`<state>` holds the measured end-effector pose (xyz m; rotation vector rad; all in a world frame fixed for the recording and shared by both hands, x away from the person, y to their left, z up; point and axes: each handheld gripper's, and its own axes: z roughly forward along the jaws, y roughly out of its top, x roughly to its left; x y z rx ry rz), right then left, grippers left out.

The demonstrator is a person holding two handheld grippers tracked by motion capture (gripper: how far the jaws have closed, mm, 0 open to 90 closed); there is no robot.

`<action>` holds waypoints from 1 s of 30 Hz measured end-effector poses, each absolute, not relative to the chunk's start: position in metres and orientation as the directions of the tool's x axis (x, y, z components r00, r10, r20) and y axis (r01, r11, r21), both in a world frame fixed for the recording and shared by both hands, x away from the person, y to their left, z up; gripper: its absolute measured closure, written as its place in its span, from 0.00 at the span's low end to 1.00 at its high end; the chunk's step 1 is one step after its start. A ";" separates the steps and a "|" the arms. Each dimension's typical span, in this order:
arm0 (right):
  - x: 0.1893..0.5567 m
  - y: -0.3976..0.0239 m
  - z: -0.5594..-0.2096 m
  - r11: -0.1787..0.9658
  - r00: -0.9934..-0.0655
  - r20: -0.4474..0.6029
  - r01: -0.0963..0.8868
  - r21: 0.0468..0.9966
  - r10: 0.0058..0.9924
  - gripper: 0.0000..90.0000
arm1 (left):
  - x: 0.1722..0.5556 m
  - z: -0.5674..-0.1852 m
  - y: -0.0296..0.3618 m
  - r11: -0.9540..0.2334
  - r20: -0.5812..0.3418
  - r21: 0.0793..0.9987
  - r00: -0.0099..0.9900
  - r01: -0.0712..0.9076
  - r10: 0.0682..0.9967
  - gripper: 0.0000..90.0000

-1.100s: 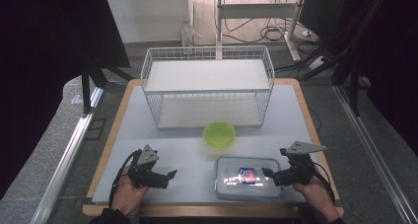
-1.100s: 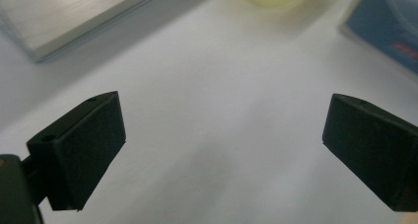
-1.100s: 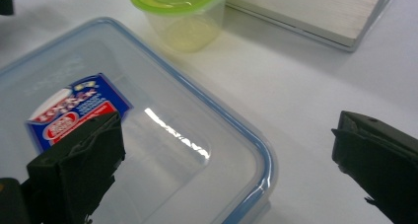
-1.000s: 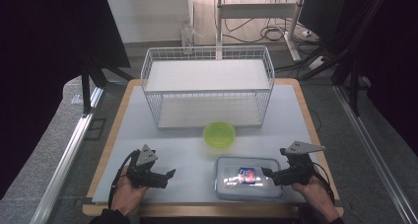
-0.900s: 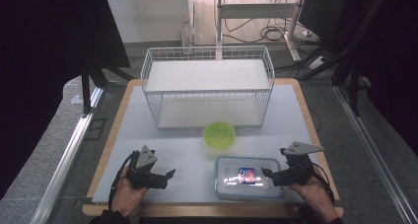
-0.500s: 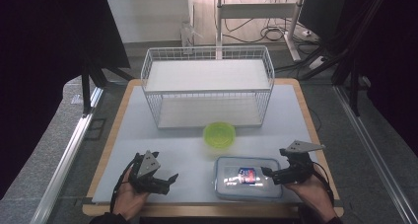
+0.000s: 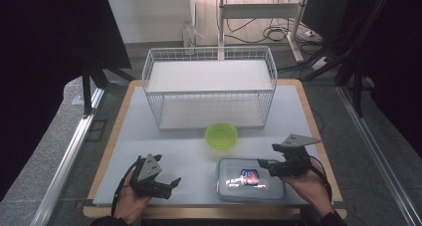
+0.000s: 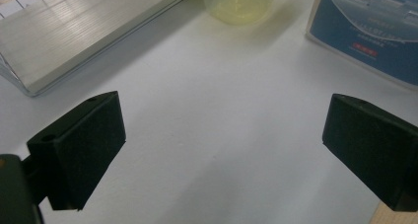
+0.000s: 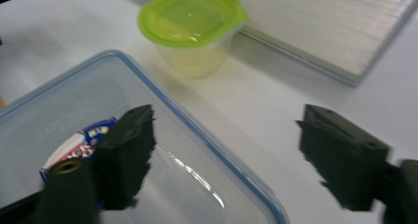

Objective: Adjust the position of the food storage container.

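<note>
White table [image 7: 164,136] w/ wooden edge, dark floor all round; wire rack [image 7: 209,86] fills the back, green tub [image 7: 221,136] just in front of it. Clear box [image 7: 250,180] lies near the front edge, handy for the R hand. R gripper [image 7: 263,165] straddles its blue-trimmed rim, jaws just been closing, not yet pinching, prob. to grab the rim. L gripper [image 7: 171,185] jaws wide, nothing between, over bare table; plenty of free room on the L.
</note>
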<state>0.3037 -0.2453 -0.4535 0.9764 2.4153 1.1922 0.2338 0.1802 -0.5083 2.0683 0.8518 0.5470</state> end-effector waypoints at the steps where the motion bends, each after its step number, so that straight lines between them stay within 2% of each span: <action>1: 0.307 -0.238 -0.450 0.453 -0.754 0.035 0.430 0.781 0.655 0.34 | 0.233 -0.508 0.180 -0.442 0.085 0.814 0.676 0.377 0.732 0.03; 2: 0.307 -0.238 -0.450 0.453 -0.754 0.035 0.430 0.781 0.655 0.34 | 0.233 -0.508 0.180 -0.442 0.085 0.814 0.676 0.377 0.732 0.03; 3: 0.312 -0.229 -0.446 0.476 -0.779 0.033 0.415 0.775 0.626 0.42 | 0.234 -0.508 0.180 -0.443 0.083 0.814 0.679 0.376 0.729 0.03; 4: 0.312 -0.229 -0.446 0.476 -0.779 0.033 0.415 0.775 0.626 0.42 | 0.234 -0.508 0.180 -0.443 0.083 0.814 0.679 0.376 0.729 0.03; 5: 0.320 -0.219 -0.443 0.501 -0.797 0.031 0.409 0.763 0.604 0.49 | 0.233 -0.508 0.180 -0.451 0.094 0.811 0.677 0.373 0.730 0.03; 6: 0.320 -0.219 -0.443 0.501 -0.797 0.031 0.409 0.763 0.604 0.49 | 0.233 -0.508 0.180 -0.451 0.094 0.811 0.677 0.373 0.730 0.03; 9: 0.337 -0.197 -0.440 0.571 -0.839 0.012 0.381 0.727 0.544 0.66 | 0.233 -0.508 0.180 -0.470 0.113 0.803 0.680 0.367 0.725 0.03; 10: 0.337 -0.197 -0.440 0.571 -0.839 0.012 0.381 0.727 0.544 0.66 | 0.233 -0.508 0.180 -0.470 0.113 0.803 0.680 0.367 0.725 0.03; 11: 0.347 -0.186 -0.438 0.605 -0.857 -0.001 0.364 0.708 0.516 0.76 | 0.234 -0.508 0.180 -0.471 0.114 0.802 0.680 0.367 0.724 0.03; 12: 0.347 -0.186 -0.438 0.605 -0.857 -0.001 0.364 0.708 0.516 0.76 | 0.234 -0.508 0.181 -0.471 0.115 0.802 0.680 0.367 0.724 0.03; 16: 0.370 -0.155 -0.434 0.641 -0.871 0.017 0.374 0.670 0.490 0.94 | 0.233 -0.509 0.180 -0.481 0.127 0.798 0.680 0.362 0.722 0.03; 19: 0.383 -0.133 -0.434 0.665 -0.882 0.015 0.366 0.651 0.471 1.00 | 0.234 -0.510 0.179 -0.486 0.129 0.795 0.681 0.364 0.721 0.03; 30: 0.409 -0.063 -0.444 0.747 -0.931 -0.019 0.281 0.602 0.365 1.00 | 0.234 -0.511 0.179 -0.495 0.132 0.789 0.686 0.365 0.716 0.03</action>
